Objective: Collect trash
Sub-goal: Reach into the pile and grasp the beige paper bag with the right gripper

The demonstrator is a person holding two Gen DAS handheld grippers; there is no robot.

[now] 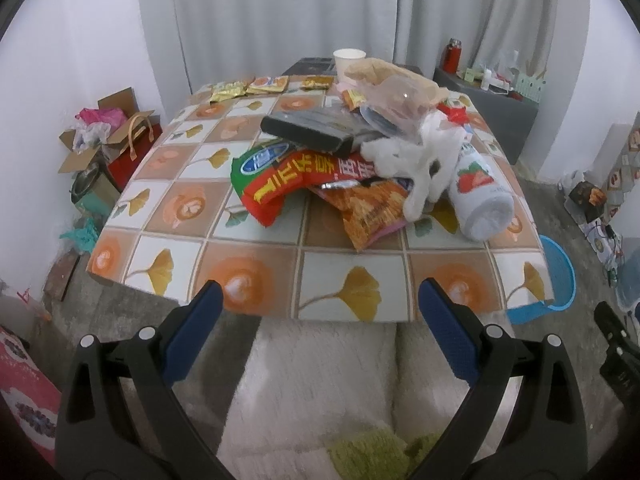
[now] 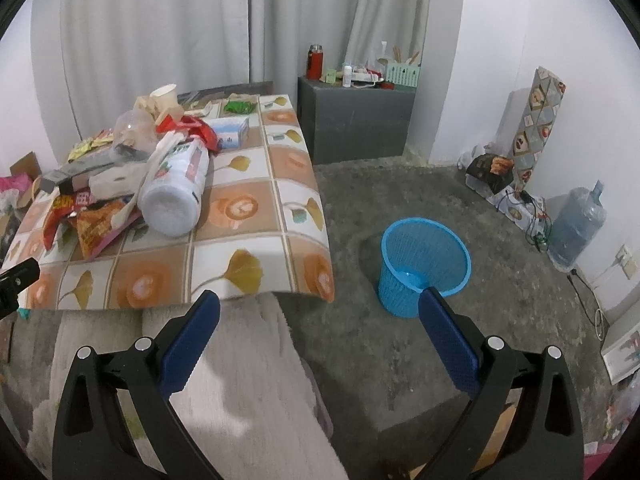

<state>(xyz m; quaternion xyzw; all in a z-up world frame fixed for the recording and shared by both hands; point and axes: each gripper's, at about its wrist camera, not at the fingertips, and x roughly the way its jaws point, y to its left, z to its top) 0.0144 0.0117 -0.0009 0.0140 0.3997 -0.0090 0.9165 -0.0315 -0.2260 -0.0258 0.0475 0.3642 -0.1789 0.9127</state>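
A pile of trash lies on the table (image 1: 256, 272) with the ginkgo-patterned cloth: a red and green snack bag (image 1: 292, 178), an orange snack bag (image 1: 372, 208), a white strawberry-label bottle (image 1: 478, 190) on its side, crumpled white tissue (image 1: 420, 160), a dark flat box (image 1: 308, 130), a clear plastic bag (image 1: 396, 92) and a paper cup (image 1: 349, 60). The bottle (image 2: 176, 192) and the pile also show at left in the right wrist view. A blue mesh bin (image 2: 422, 264) stands on the floor right of the table. My left gripper (image 1: 320, 300) is open before the table's near edge. My right gripper (image 2: 320, 312) is open, empty, near the bin.
Small snack packets (image 1: 248, 88) lie at the table's far side, with a tissue box (image 2: 230, 132). A grey cabinet (image 2: 356, 120) with a red flask stands behind. Cardboard boxes and bags (image 1: 108, 136) crowd the left floor. A water jug (image 2: 576, 224) and cables sit by the right wall.
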